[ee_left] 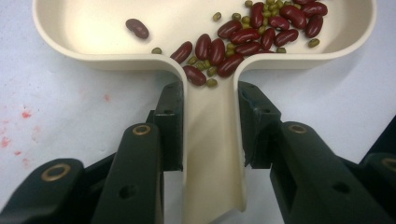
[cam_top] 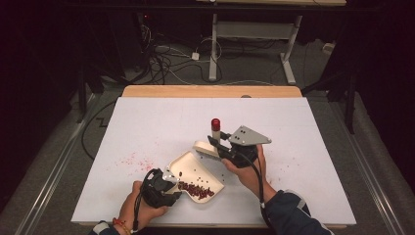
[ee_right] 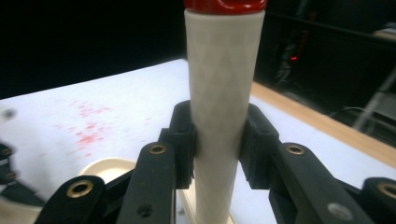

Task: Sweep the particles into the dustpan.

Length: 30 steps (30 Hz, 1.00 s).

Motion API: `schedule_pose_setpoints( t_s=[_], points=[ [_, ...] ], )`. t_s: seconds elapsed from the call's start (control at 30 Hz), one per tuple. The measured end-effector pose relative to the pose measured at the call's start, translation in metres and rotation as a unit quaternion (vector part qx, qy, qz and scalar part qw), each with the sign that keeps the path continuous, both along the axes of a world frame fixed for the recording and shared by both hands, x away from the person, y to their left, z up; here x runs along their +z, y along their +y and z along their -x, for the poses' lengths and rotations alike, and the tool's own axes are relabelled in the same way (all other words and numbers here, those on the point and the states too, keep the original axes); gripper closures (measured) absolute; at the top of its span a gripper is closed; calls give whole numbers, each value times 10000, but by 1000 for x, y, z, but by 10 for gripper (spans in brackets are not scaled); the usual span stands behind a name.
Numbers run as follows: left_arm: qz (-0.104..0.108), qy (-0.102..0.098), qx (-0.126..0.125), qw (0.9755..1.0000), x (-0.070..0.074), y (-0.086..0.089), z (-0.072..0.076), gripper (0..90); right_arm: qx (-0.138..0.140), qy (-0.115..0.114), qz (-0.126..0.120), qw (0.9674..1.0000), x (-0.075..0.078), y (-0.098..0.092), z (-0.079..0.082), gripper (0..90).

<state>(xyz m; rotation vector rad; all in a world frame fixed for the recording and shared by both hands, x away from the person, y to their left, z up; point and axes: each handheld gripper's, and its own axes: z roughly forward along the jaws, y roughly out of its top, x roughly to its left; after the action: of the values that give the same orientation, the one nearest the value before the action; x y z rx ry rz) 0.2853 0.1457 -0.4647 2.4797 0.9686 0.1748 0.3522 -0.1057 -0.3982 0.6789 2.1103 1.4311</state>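
A cream dustpan (cam_top: 188,164) lies near the table's front middle, with red kidney beans (cam_top: 195,190) and small green beans in it. My left gripper (cam_top: 171,188) is shut on the pan's handle (ee_left: 212,140), and the beans (ee_left: 243,35) are piled just beyond the jaws. My right gripper (cam_top: 215,142) is shut on the white handle (ee_right: 222,70) of a small brush with a red cap (cam_top: 216,121). The handle stands about upright. The brush's cream head (cam_top: 205,148) sits at the pan's far edge.
The white tabletop (cam_top: 274,117) carries faint red specks (cam_top: 134,160) left of the pan. A wooden strip (cam_top: 210,91) runs along the table's far side. Beyond it are cables on the floor and a desk frame (cam_top: 214,49).
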Motion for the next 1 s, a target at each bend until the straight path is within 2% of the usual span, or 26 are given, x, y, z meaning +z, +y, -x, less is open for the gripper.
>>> schedule_pose_setpoints(
  t_s=[0.1,0.2,0.27,0.33,0.37,0.5,0.6,0.87,0.97,1.0],
  points=[
    [-15,11,28,10000,-1,-1,0,638,87,-17,148,9999,1,5,9,694],
    [-34,1,30,10000,-1,-1,1,638,204,118,128,9996,3,2,17,694],
    [-51,-4,36,10000,-2,-3,0,638,237,128,93,9996,5,0,21,697],
    [-52,-9,28,10000,-2,-3,0,638,354,232,-89,9991,8,-3,23,698],
    [-52,-20,27,10000,-1,-3,0,638,380,233,-91,9990,10,-3,24,698],
    [-52,-41,13,10000,-1,-4,-1,638,293,-2,-43,9996,15,-7,28,698],
    [-59,-46,9,10000,-1,-4,-2,638,231,-7,-177,9996,20,-16,27,697],
    [-86,-66,-106,9999,3,-2,-1,638,-120,6,-191,9997,28,-52,23,697],
    [-101,-67,-141,9998,3,-2,0,638,-60,131,-85,9999,32,-72,26,697],
    [-108,-59,-166,9998,3,-1,0,638,60,217,-53,9997,34,-80,28,697]
  ],
)
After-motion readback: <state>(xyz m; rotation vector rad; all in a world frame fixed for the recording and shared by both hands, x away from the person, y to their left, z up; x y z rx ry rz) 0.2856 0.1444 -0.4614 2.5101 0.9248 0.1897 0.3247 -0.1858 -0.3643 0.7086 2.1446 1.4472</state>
